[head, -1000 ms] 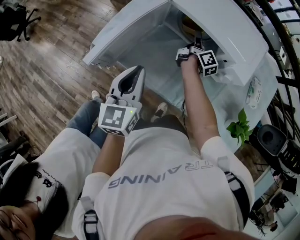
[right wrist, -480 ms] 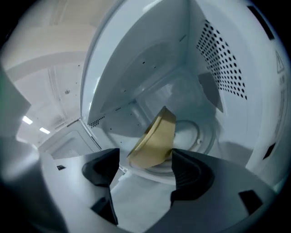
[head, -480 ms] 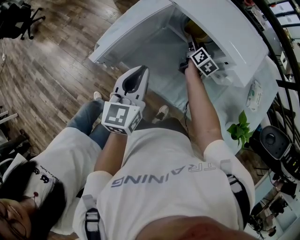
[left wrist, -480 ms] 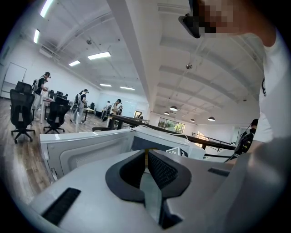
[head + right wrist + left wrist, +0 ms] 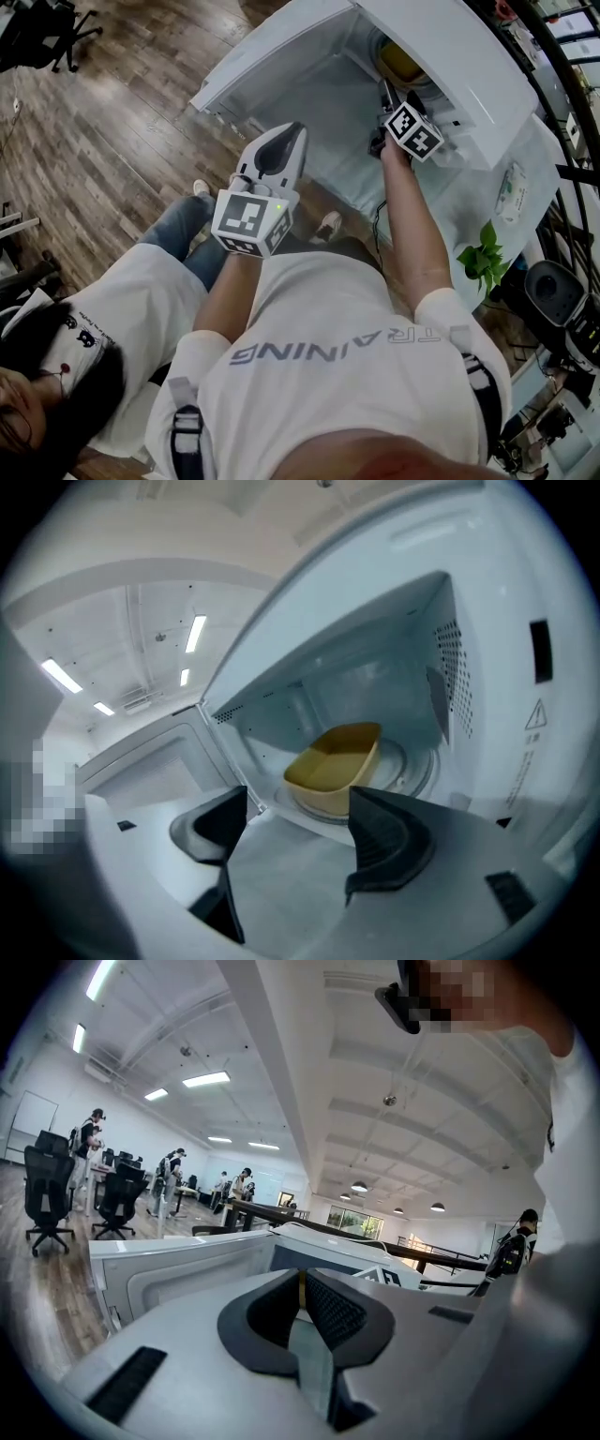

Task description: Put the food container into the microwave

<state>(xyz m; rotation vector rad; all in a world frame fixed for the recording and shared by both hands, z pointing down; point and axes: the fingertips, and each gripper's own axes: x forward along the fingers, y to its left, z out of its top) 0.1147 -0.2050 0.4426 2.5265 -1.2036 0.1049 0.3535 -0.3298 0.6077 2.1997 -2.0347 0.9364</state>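
right hand-held gripper (image 5: 298, 803) just opened wide, empty

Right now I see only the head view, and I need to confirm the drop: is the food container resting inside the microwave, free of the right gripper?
Observer: Yes. The right gripper view shows the yellow food container sitting on the turntable, beyond the jaws.
Operator: Are the jaws off it?
Observer: The right gripper has just been opening. Its jaws stand wide apart with nothing between them.
Operator: And the left?
Observer: In its own view the left gripper is shut, pads together, holding nothing.
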